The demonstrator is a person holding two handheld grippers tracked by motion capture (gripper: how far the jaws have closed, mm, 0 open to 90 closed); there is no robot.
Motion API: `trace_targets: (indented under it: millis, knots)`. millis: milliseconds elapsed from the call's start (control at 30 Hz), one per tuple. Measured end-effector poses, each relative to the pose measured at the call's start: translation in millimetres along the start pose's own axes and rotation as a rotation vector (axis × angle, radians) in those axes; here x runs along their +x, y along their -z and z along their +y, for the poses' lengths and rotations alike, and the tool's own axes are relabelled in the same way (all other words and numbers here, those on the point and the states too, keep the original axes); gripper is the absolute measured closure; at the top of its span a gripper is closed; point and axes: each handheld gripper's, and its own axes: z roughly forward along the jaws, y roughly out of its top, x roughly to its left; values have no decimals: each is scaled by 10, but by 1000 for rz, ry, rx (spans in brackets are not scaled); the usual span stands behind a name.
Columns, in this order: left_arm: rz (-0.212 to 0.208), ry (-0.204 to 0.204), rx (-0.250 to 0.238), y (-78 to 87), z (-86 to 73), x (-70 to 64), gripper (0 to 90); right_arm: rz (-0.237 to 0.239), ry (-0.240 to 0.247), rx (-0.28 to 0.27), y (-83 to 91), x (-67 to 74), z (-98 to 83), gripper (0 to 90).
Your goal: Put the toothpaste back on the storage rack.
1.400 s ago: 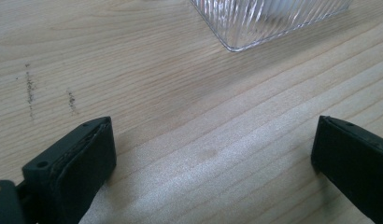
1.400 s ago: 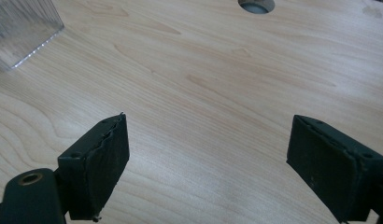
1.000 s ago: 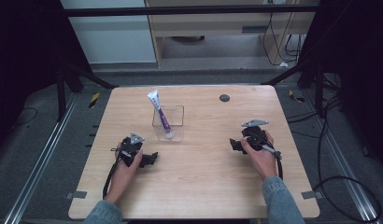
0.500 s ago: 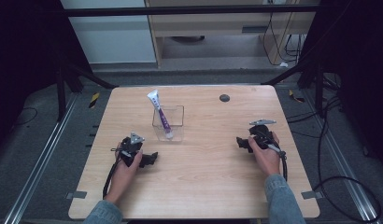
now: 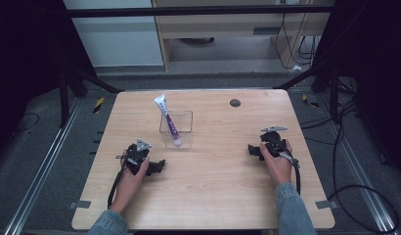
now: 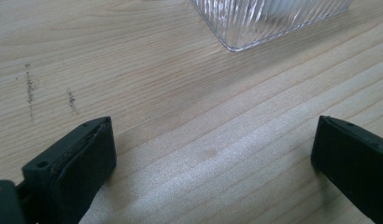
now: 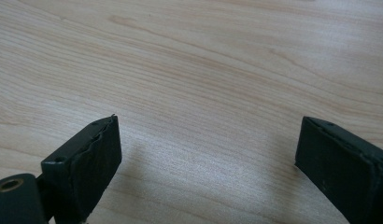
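Counted one tube (image 5: 167,119), leaning in one clear box (image 5: 187,131) near the middle of the table (image 5: 213,196), cap end down, flat crimped end sticking up past the rim. Judged it light and soft-walled, likely to dent or slip under a hard squeeze. Best taken by the exposed upper part, just below the crimp, with a gentle pinch across the flat faces. Judged the box rigid, ribbed, and light enough to slide or tip if nudged.

Counted two grippers. Found the left gripper (image 5: 157,166) near the box, spread wide, holding nothing. Found the right gripper (image 5: 251,151) well apart from the box, jaws just opened further, spread over bare wood. Noted one dark spot (image 5: 234,103) farther back.
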Motion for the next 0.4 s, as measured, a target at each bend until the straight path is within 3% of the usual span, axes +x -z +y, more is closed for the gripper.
trace_targets:
  millis: [67, 200, 300, 400]
  knots:
    - [0, 0, 0, 0, 0, 0, 0, -7, -3, -9, -23, 1, -27, 84]
    - [0, -3, 3, 2, 0, 2, 0, -15, 21, -78, -47, -18, -93, 82]
    - [0, -3, 3, 2, 0, 2, 0, -19, 17, -73, -51, -17, -91, 57]
    - [0, -3, 3, 2, -1, 1, 0, -49, -26, -52, -60, -25, -88, 2]
